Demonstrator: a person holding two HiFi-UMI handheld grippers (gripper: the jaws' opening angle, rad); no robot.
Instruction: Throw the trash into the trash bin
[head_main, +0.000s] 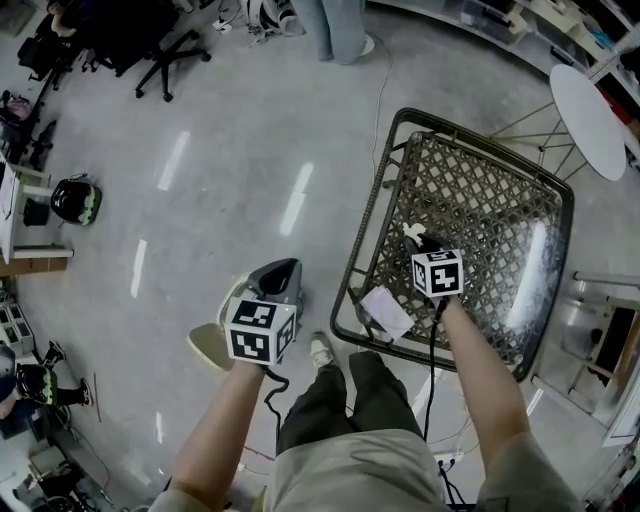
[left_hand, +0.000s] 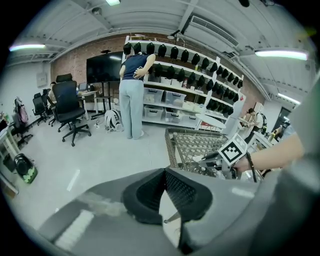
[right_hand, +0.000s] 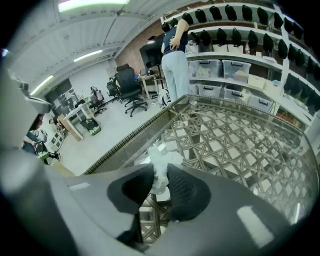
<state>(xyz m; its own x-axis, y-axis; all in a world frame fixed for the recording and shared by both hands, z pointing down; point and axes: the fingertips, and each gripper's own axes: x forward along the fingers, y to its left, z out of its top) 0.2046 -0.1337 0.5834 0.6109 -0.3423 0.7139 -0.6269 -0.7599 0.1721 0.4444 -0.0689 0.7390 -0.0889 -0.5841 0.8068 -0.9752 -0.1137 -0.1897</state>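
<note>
Wire lattice forms the big basket (head_main: 372, 215) filling the right of the head view, standing on a pale polished floor (head_main: 200, 180). The right gripper (right_hand: 160, 172) reaches down into the basket's near left part. Its jaws are closed on a white crumpled wad (right_hand: 162, 160), which bulges out above the pads. The left gripper (left_hand: 164, 172) hangs outside the basket at lower centre-left, its jaws pressed together with nothing between them. A beige rounded thing (head_main: 207, 347) on the floor beneath it may be the bin; I cannot tell. A flat white sheet (head_main: 385, 312) lies at the basket's near rim. The step in hand looks like the pick-up. Next, the wad needs lifting clear of the rim and carrying to the bin.
</note>
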